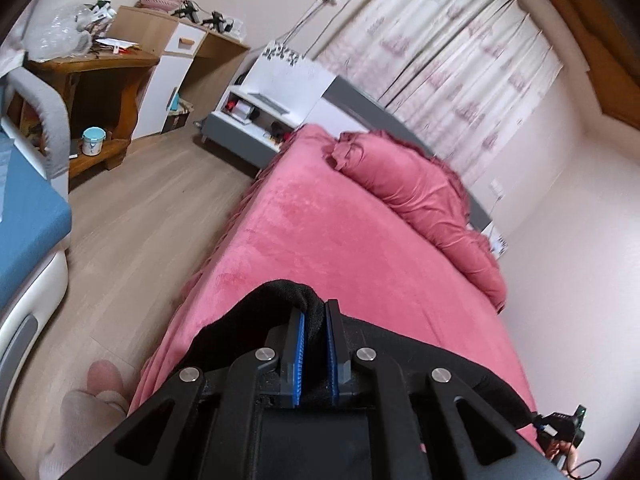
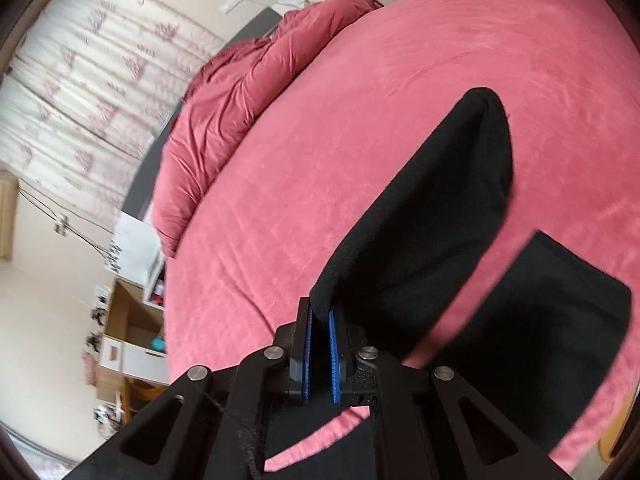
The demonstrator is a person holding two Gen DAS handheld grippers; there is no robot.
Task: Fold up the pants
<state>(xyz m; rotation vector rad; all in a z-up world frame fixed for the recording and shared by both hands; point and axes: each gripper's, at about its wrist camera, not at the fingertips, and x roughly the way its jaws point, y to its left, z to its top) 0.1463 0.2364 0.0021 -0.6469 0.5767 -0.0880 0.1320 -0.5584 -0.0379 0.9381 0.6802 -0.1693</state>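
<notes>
The black pants (image 2: pixel 432 208) hang lifted above the pink bed (image 2: pixel 360 100). My right gripper (image 2: pixel 320 316) is shut on an edge of the fabric, which stretches up and away to a folded corner; another black part (image 2: pixel 560 320) lies lower right. In the left wrist view my left gripper (image 1: pixel 315 312) is shut on a bunched edge of the black pants (image 1: pixel 280 300), held over the near end of the pink bed (image 1: pixel 340 232). The rest of the pants drapes under the gripper body, mostly hidden.
A pink pillow or rolled duvet (image 1: pixel 424 200) lies along the head of the bed by the curtain (image 1: pixel 460 60). A white bedside unit (image 1: pixel 272 92), wooden desk (image 1: pixel 100 80) and blue bed (image 1: pixel 28 220) stand across the wood floor. The other gripper's body (image 1: pixel 560 428) shows low right.
</notes>
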